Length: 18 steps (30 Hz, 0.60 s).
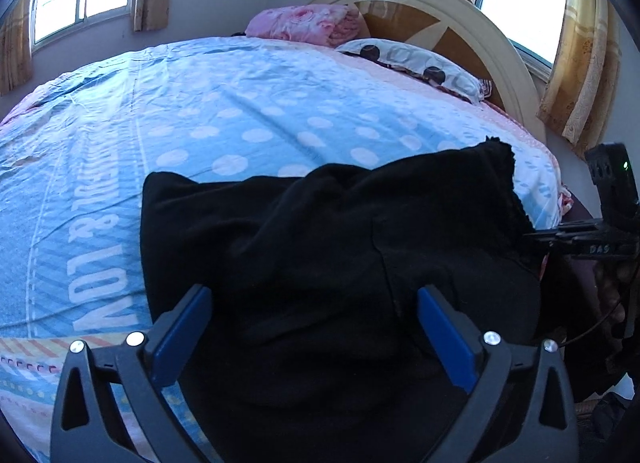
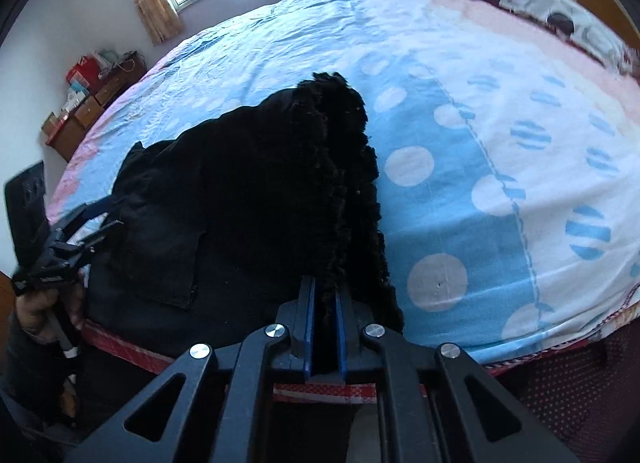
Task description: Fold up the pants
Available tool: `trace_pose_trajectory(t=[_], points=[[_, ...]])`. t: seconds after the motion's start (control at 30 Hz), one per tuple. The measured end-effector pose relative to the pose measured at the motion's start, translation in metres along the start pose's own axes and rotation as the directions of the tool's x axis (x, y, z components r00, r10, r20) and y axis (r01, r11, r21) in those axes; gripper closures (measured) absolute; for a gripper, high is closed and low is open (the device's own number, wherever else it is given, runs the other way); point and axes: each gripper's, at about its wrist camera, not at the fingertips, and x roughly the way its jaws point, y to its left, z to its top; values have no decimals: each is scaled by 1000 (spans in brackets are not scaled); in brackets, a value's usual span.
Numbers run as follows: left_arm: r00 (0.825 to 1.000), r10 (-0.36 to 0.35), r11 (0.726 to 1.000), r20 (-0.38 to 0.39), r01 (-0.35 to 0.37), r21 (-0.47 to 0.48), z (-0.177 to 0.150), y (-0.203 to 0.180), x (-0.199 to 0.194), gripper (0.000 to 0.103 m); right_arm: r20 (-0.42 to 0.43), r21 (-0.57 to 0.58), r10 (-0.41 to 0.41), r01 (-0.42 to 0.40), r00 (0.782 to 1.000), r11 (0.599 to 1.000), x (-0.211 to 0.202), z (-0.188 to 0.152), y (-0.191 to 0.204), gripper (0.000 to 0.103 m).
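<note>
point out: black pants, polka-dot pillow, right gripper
black pants (image 1: 320, 247), left wrist view, middle of the cloth on the bed.
polka-dot pillow (image 1: 416, 61), left wrist view, its top face near the headboard.
right gripper (image 2: 325, 299), right wrist view, between its blue fingertips, closed on the pants' fuzzy edge.

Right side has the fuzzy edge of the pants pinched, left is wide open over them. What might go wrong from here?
1. The right gripper pinches only the pants' fuzzy edge, so it may slip.
2. The left gripper is open, holding nothing; a one-sided pull could skew the fold.
3. The pants lie near the bed's edge and could slide off.
</note>
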Motion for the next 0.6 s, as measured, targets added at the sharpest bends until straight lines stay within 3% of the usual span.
trace_pose_trajectory(t=[0.1,0.2,0.27,0.43,0.6], points=[[1000,30,1000,-8,-30,2,0,-2,-4,0,22,61,32,-33,999,998,-14,2,-3,86],[999,36,999,-8,-37,-37,-2,2,-13,0,167,63,-69,59,983,996,-50,9,7,62],[999,49,998,-2,-49,-50,-3,2,-20,0,226,30,-65,60,972,998,-61,15,22,49],[996,90,995,-11,-90,-40,-10,1,-30,0,212,-127,-10,38,977,991,-38,27,75,47],[992,116,990,-39,-119,-70,-16,11,-27,0,154,-199,24,7,988,980,-3,29,99,47]])
